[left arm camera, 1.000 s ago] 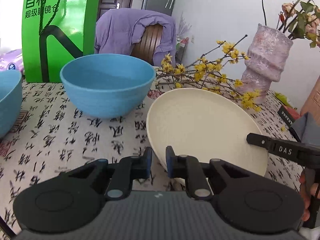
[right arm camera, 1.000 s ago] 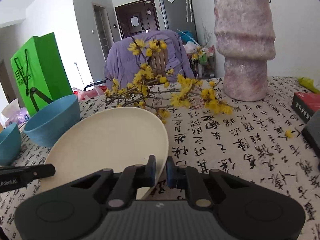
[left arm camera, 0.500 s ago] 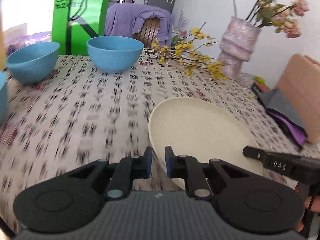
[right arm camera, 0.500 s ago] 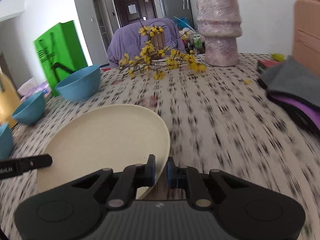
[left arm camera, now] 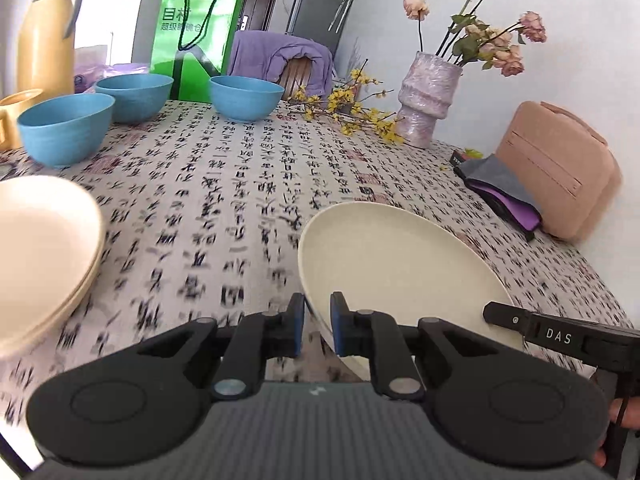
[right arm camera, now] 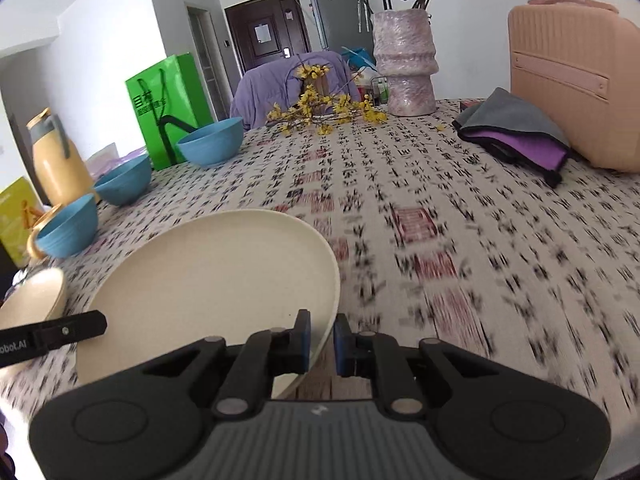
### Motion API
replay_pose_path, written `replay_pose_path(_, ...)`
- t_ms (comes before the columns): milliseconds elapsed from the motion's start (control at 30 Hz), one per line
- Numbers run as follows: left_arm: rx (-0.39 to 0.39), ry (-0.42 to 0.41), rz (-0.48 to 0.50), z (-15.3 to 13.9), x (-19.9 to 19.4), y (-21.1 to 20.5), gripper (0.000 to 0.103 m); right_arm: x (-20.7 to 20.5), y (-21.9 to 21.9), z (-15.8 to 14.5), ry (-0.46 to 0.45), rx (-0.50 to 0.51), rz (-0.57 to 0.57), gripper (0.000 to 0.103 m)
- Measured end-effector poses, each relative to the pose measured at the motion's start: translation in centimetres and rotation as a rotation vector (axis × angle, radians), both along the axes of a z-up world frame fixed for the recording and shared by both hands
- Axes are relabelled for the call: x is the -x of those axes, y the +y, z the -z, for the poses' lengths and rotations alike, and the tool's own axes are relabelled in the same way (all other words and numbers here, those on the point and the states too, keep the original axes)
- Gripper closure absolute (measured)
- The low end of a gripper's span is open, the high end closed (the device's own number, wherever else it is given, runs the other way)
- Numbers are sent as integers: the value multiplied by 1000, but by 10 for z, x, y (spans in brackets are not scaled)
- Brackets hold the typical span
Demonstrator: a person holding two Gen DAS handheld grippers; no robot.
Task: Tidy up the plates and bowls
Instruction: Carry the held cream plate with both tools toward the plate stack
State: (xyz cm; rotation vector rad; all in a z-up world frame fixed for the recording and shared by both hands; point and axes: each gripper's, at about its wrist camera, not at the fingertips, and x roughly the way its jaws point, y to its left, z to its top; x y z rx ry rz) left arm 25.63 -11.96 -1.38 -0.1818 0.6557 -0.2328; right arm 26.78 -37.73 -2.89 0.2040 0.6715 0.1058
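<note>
Both grippers carry one cream plate point(left arm camera: 396, 264) above the patterned tablecloth point(left arm camera: 240, 184). My left gripper point(left arm camera: 317, 326) is shut on the plate's left rim, and my right gripper point(right arm camera: 322, 342) is shut on its right rim, with the plate point(right arm camera: 216, 276) spreading left of it. A stack of cream plates point(left arm camera: 44, 252) lies at the left edge of the left wrist view and shows again as a cream stack point(right arm camera: 32, 300) in the right wrist view. Three blue bowls point(left arm camera: 64, 128) point(left arm camera: 134, 90) point(left arm camera: 246, 96) stand at the far left of the table.
A yellow thermos point(left arm camera: 46, 36) and a green paper bag point(left arm camera: 196, 40) stand behind the bowls. Yellow blossom twigs point(left arm camera: 352, 108) lie beside a pink vase point(left arm camera: 430, 100). A pink case point(left arm camera: 560, 168) and folded cloths point(left arm camera: 500, 184) occupy the right side.
Both grippers, still holding the plate, have pulled back from the vase and bowls toward the near side of the table. The stack of cream plates has come into view at the left.
</note>
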Motion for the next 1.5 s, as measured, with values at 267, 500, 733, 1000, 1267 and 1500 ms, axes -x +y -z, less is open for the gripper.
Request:
replay_pose_path(267,4,-40,-4,-8,24,3,89,26,6,-10,-31,13,5,91)
replay_pose_path(500,11,-59,-10,-12,28,10,89,28,14,-18,-47,30,2,91)
replay_pose_path(733,18,-63,-29,-14,29,26,89,24,31,-20,-47,39,-9,91)
replay_pose_path(1000,13,-102,-77,-26,34,63,89,16,69,-27,-63,33,-54,90)
replay_pose_path(1267,5,-144,-151,-40,40,116,89,3,125,-39,-94,23,-125,90)
replay_pose_path(1500,21,-153,-236,-41,41,162,89,-13,180,-43,-101,49,-206,90)
